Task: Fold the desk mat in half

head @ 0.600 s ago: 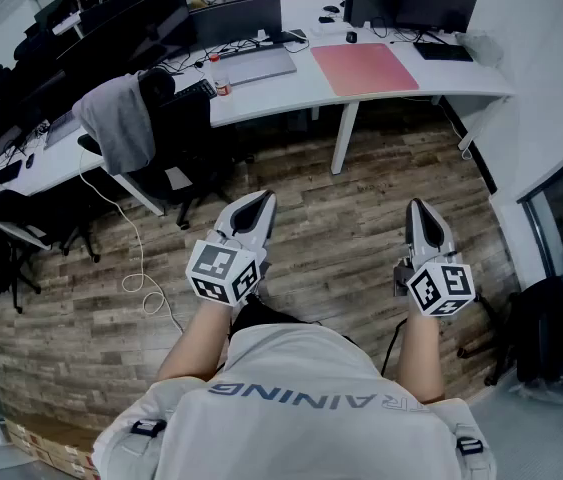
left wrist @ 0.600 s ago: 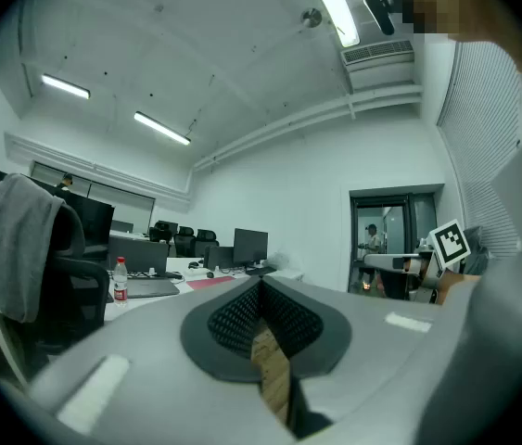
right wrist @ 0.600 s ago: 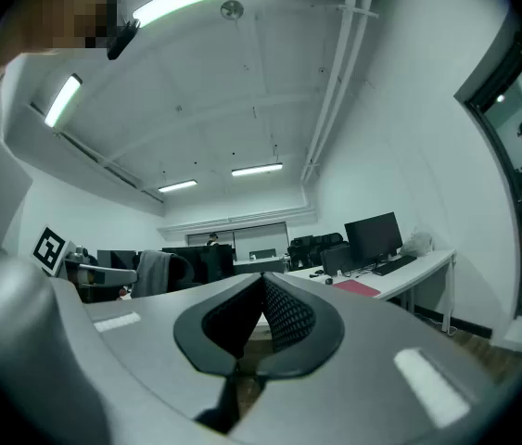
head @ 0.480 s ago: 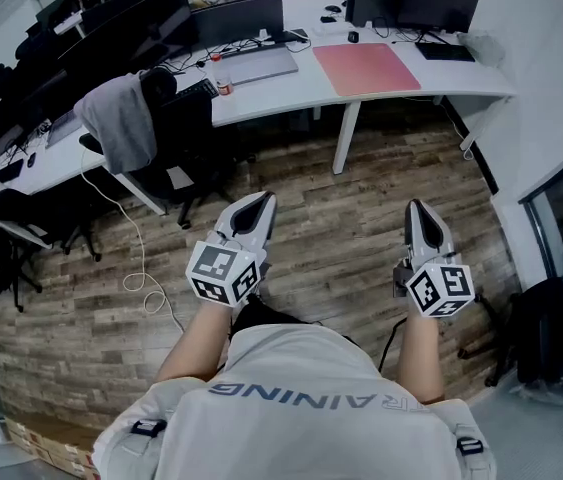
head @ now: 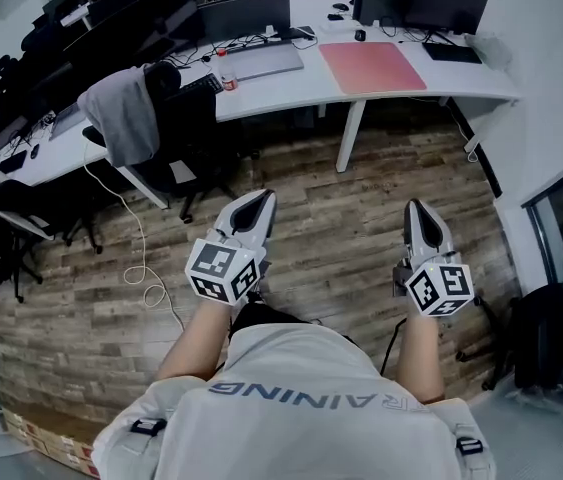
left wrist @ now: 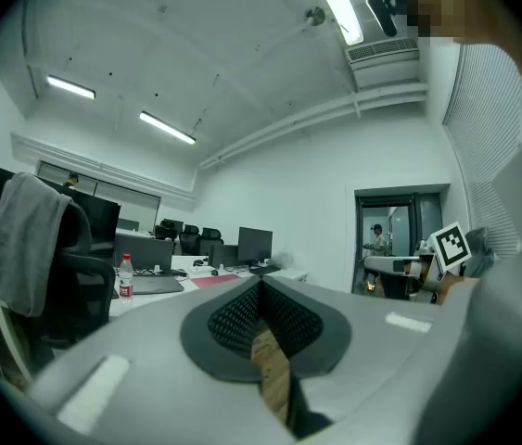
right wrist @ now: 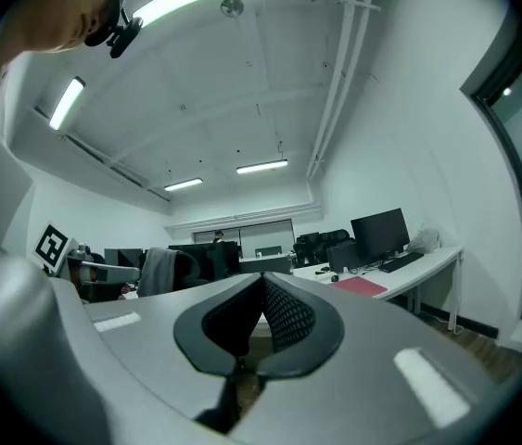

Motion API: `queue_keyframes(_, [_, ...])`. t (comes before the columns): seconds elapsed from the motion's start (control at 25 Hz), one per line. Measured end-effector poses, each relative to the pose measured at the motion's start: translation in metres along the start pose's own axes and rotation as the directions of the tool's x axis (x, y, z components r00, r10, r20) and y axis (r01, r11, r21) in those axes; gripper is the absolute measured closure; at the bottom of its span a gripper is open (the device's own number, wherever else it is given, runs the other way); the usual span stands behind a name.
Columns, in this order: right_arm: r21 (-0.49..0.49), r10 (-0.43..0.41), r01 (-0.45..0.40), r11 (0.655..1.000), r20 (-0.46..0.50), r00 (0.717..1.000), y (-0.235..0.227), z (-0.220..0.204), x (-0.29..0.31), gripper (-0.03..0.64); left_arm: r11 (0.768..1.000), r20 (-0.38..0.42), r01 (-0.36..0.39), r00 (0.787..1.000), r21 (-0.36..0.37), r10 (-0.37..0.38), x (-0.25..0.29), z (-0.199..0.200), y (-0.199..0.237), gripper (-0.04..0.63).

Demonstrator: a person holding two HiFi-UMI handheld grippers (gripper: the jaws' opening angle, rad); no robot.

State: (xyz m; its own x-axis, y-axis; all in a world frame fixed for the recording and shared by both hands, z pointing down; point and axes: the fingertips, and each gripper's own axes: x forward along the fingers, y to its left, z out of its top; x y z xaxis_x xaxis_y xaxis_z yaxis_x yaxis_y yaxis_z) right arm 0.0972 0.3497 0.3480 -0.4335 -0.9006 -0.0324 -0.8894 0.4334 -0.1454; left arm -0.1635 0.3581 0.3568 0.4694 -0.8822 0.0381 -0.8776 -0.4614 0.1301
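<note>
The pink desk mat (head: 373, 66) lies flat on the white desk (head: 481, 83) at the far side of the room. It also shows small in the left gripper view (left wrist: 212, 281) and the right gripper view (right wrist: 360, 286). I stand on the wooden floor well short of the desk. My left gripper (head: 259, 200) and right gripper (head: 419, 208) are held out in front of my body, both pointing toward the desk. Both are shut with nothing between the jaws, as the left gripper (left wrist: 261, 286) and right gripper (right wrist: 262, 281) show in their own views.
An office chair draped with a grey jacket (head: 121, 118) stands left of the mat. A red-capped bottle (head: 224, 76), a grey laptop (head: 261, 63) and monitors (head: 446, 3) sit on the desk. A white cable (head: 141, 268) trails over the floor. A black bag (head: 536, 338) stands at the right.
The head view has shifted slightly, so the desks sit a little differently in frame. Both grippers hold the same place and stay shut.
</note>
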Motion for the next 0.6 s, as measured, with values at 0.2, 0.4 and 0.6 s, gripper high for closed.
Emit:
queue_keyframes(0.2, [0.033,-0.017,0.016,0.999,0.019,1.000,-0.011,0.001,-0.008,0.603,1.000,-0.004,0.006,1.000,-0.001,-0.006,0.005,-0.001,-0.007,0.597])
queue_keyframes(0.4, [0.061,-0.027,0.025,0.998,0.035,0.999,-0.020,0.001,-0.012,0.603,1.000,-0.012,0.014,1.000,0.002,-0.014,0.009,-0.003,-0.013,0.597])
queue_keyframes(0.6, [0.069,-0.023,0.022,0.997,0.015,1.000,-0.021,-0.004,-0.008,0.603,1.000,-0.021,0.014,1.000,0.002,-0.014,0.014,-0.001,-0.013,0.597])
